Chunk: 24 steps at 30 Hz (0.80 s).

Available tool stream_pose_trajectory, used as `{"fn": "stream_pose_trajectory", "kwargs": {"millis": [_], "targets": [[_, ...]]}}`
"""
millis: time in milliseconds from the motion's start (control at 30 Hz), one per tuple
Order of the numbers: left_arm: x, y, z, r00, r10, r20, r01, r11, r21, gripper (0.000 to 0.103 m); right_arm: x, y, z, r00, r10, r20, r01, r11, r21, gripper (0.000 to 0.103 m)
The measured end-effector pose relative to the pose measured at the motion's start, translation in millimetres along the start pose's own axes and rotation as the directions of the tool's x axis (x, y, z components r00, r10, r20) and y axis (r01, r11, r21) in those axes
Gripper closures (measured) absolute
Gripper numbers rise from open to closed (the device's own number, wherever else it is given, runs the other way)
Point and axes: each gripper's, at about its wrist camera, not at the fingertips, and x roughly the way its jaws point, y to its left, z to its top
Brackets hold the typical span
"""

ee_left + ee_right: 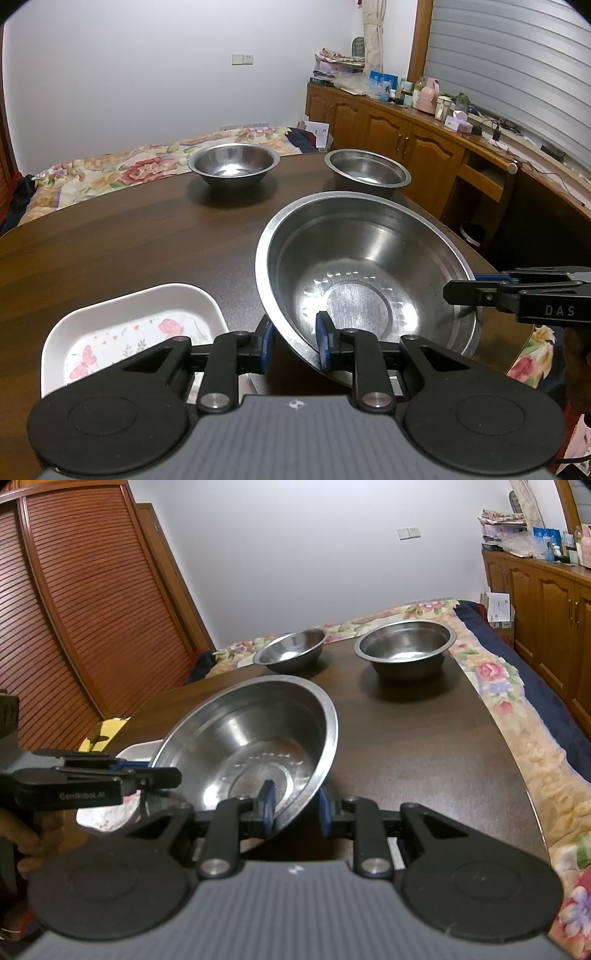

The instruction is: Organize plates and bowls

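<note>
A large steel bowl [369,273] is held between both grippers above the dark wooden table [129,240]. My left gripper [293,341] is shut on its near-left rim, one pad inside and one outside. My right gripper [293,806] is shut on the opposite rim of the large bowl [255,738] and shows in the left wrist view [476,286]. A white rectangular plate [140,321] with a butterfly print lies below and left of the bowl. Two smaller steel bowls [233,162] [367,173] stand at the far side of the table.
A bed with a floral cover [110,170] lies beyond the table. Wooden cabinets [399,136] with clutter on top run along the right. A slatted wooden door [74,609] is at the left in the right wrist view. The table edge [517,768] runs along the right.
</note>
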Motion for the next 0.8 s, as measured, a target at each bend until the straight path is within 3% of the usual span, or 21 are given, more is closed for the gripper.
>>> {"fn": "stream_pose_trajectory", "kwargs": {"millis": [467,800], "targets": [[5.0,5.1,-3.0,1.0,-0.005,0.0,0.005,1.0,-0.012,0.074,4.4,6.0,1.0,1.0,-0.028,0.007,0.029,0.999,-0.04,0.076],[0.4,7.0,-0.1,0.999,0.02,0.028,-0.02,1.0,0.003,0.066,0.9,5.0,3.7,0.997,-0.069,0.03,0.07,0.996,-0.046,0.073]]}}
